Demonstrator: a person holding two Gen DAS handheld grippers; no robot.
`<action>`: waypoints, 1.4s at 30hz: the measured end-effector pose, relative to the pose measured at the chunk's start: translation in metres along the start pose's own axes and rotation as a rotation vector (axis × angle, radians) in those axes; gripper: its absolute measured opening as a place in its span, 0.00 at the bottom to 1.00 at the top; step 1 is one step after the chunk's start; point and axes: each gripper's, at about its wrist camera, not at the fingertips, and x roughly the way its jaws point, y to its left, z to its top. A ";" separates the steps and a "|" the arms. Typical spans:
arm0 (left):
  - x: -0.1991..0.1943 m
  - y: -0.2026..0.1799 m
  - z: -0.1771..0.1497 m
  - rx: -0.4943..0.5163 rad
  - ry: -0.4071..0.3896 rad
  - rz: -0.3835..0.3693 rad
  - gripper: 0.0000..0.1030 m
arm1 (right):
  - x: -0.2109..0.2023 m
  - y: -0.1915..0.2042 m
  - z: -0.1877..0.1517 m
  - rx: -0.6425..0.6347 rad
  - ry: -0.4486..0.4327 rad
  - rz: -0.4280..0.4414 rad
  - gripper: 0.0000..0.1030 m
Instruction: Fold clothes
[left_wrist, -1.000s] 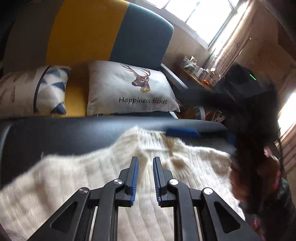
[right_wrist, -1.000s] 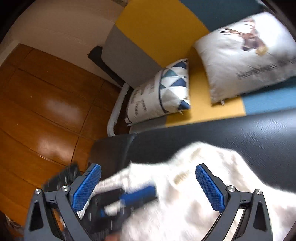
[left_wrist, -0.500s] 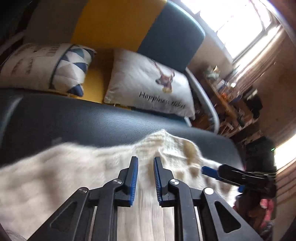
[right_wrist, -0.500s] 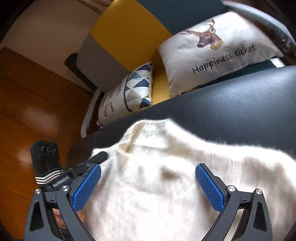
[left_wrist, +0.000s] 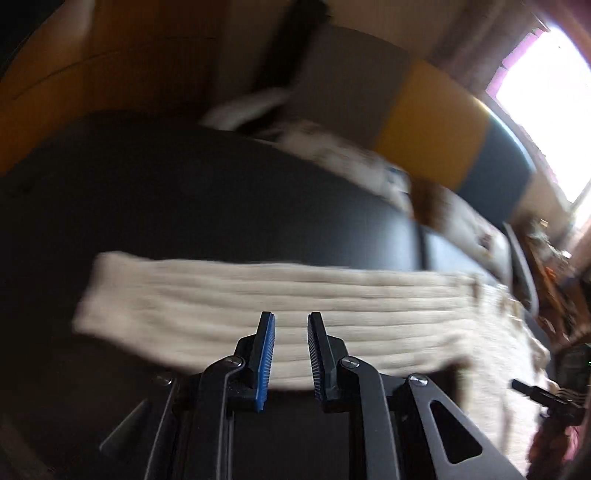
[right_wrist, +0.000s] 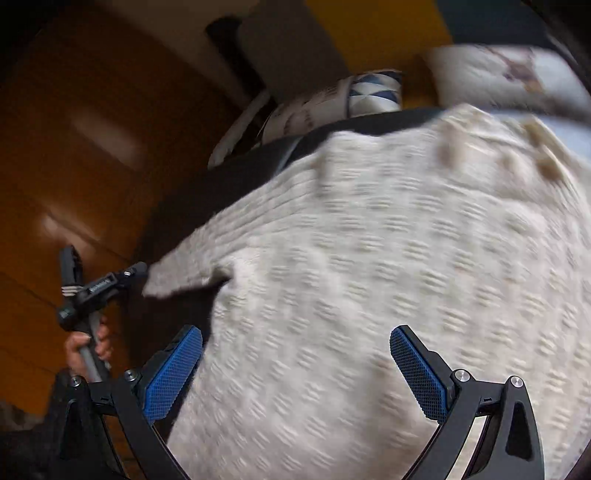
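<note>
Sweater (right_wrist: 388, 258) spreads beneath right claw (right_wrist: 295, 373) — wide (blurred).

One cream knitted sweater (right_wrist: 388, 258) lies spread over one black padded bench (left_wrist: 221, 192); one sleeve (left_wrist: 258, 306) of it stretches out across the dark top. Two grippers work over it: the left gripper (left_wrist: 291, 354), its two jaws a narrow gap apart, and the right gripper (right_wrist: 295, 373), its two jaws spread wide. One hand (right_wrist: 88, 350) shows, wrapped round the left gripper's handle. Behind the bench stands one sofa (left_wrist: 424, 122) in three colour bands, grey, yellow and blue. Two cushions (right_wrist: 332, 99) rest on it, one with blue triangles and one pale cushion (right_wrist: 498, 74) whose print is blurred. One bright window (left_wrist: 546, 99) shows at the far right.
</note>
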 end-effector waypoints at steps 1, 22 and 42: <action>0.001 0.013 0.000 -0.015 -0.003 0.013 0.17 | 0.008 0.009 0.004 -0.018 0.009 -0.007 1.00; 0.042 0.097 0.014 -0.059 0.026 0.186 0.18 | 0.099 0.023 0.037 -0.111 0.039 -0.442 1.00; -0.029 -0.059 -0.136 0.135 0.250 -0.428 0.23 | -0.030 0.024 -0.129 -0.100 0.063 -0.299 1.00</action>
